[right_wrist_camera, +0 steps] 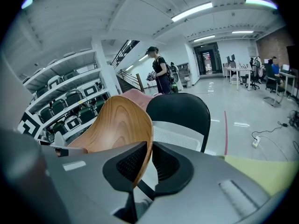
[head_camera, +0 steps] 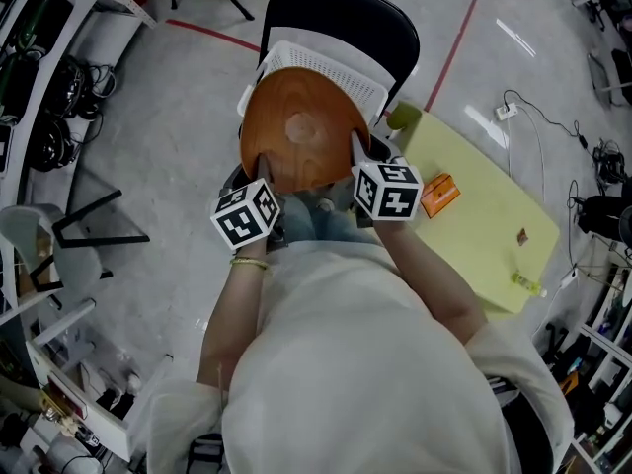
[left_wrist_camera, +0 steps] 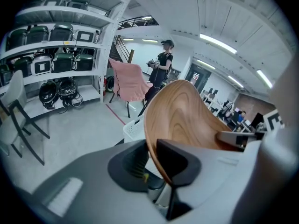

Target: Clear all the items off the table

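Note:
A round wooden bowl [head_camera: 301, 131] is held up on edge between both grippers, over a white perforated basket [head_camera: 336, 72] that sits on a black chair [head_camera: 341, 13]. My left gripper [head_camera: 257, 173] is shut on the bowl's left rim; the left gripper view shows the rim [left_wrist_camera: 187, 115] pinched between the dark pads of that gripper [left_wrist_camera: 150, 160]. My right gripper [head_camera: 357, 153] is shut on the right rim, and the right gripper view shows the wood [right_wrist_camera: 117, 125] clamped between its pads [right_wrist_camera: 148, 164]. The yellow-green table [head_camera: 474, 196] lies to the right with an orange item [head_camera: 439, 194] on it.
A green object [head_camera: 403, 117] sits at the table's near corner, with a small brown piece [head_camera: 521, 236] and a yellowish item [head_camera: 528, 284] farther along. Shelving stands at the left [left_wrist_camera: 56, 50]. A person stands in the background [right_wrist_camera: 159, 71]. A pink-draped chair [left_wrist_camera: 128, 80] stands beyond.

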Tool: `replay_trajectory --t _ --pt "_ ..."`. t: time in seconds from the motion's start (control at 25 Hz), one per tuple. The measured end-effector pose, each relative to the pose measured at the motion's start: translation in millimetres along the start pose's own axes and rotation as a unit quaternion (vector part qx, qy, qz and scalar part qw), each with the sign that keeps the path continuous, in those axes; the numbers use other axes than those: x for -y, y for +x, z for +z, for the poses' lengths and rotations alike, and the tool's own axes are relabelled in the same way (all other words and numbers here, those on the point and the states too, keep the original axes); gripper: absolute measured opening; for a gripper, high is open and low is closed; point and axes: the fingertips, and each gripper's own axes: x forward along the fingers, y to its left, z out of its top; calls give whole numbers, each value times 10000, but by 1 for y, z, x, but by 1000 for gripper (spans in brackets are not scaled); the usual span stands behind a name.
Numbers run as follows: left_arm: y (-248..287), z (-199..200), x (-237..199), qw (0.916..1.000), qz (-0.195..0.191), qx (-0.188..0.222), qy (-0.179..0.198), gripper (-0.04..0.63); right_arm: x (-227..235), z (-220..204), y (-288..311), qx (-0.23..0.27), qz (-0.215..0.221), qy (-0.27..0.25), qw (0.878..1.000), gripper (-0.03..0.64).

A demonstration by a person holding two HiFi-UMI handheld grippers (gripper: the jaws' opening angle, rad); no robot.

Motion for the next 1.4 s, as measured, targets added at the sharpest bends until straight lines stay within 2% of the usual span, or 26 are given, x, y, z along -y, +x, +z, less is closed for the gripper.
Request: replay_trajectory --t 0.48,0.88,1.12,1.4 --pt "64 25 6 9976 -363 -393 441 63 27 7 38 -70 -488 457 9977 28" --pt "130 34 3 9923 -613 -881 617 61 50 0 85 -320 -917 873 9914 28" --pt "168 35 -3 9869 -671 -1205 836 61 63 -12 115 -487 -1107 1173 9857 26" --pt "205 27 -9 9766 -744 -1665 1140 61 74 -37 140 -750 -1383 1477 9764 29"
